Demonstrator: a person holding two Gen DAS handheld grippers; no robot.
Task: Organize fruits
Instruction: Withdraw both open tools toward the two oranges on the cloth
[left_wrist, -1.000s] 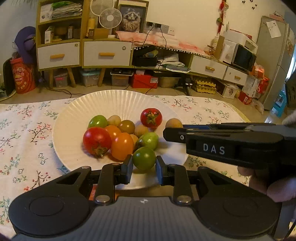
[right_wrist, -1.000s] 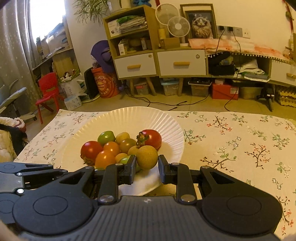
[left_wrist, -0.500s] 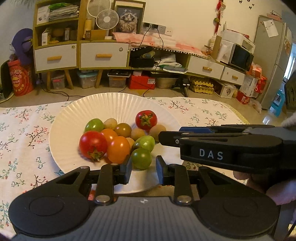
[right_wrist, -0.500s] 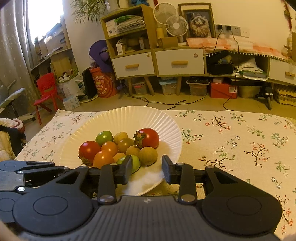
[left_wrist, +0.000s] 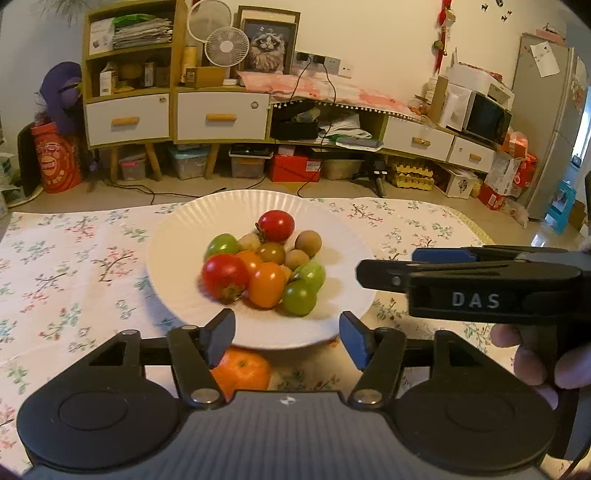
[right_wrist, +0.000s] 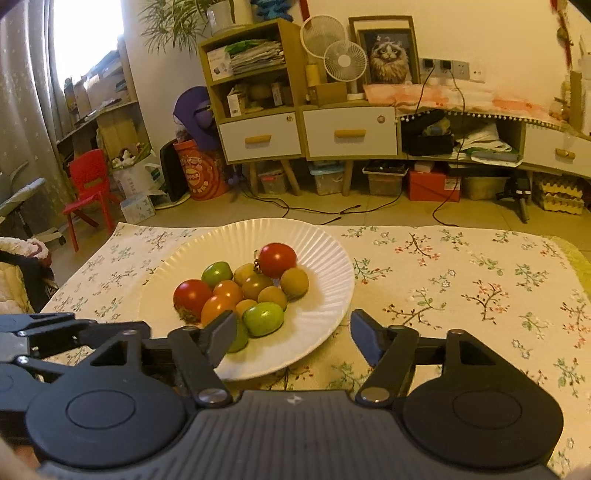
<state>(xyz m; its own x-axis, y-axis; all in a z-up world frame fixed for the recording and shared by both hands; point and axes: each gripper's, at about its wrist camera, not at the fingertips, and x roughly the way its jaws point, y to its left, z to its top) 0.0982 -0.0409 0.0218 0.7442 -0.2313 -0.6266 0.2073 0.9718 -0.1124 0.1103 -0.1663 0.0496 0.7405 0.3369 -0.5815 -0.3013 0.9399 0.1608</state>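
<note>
Left tongs (left_wrist: 286, 334) standing wide, jaws just opened, nothing between the pads, poised over the near rim of the white plate (left_wrist: 177, 236) on the tabletop (left_wrist: 66, 258). Right tongs (right_wrist: 293, 338) likewise spread, jaws also just opened and empty, over the same near rim a little to the right; seen side-on in the left view as a dark bar reaching in from the right, tips well short of the pile. Directly ahead of both, slightly left of centre: the heap of small fruits, green tomato (left_wrist: 300, 296) nearest the left tongs, green fruit (right_wrist: 263, 318) nearest the right. Round fruits, so no long axis to match; stems mostly pointing sideways or hidden. Below the left tongs, just off the plate on the near side, an orange fruit (left_wrist: 242, 373), probably a tangerine, partly hidden by the jaw. Closest loose piece, and the left hand's by position.
</note>
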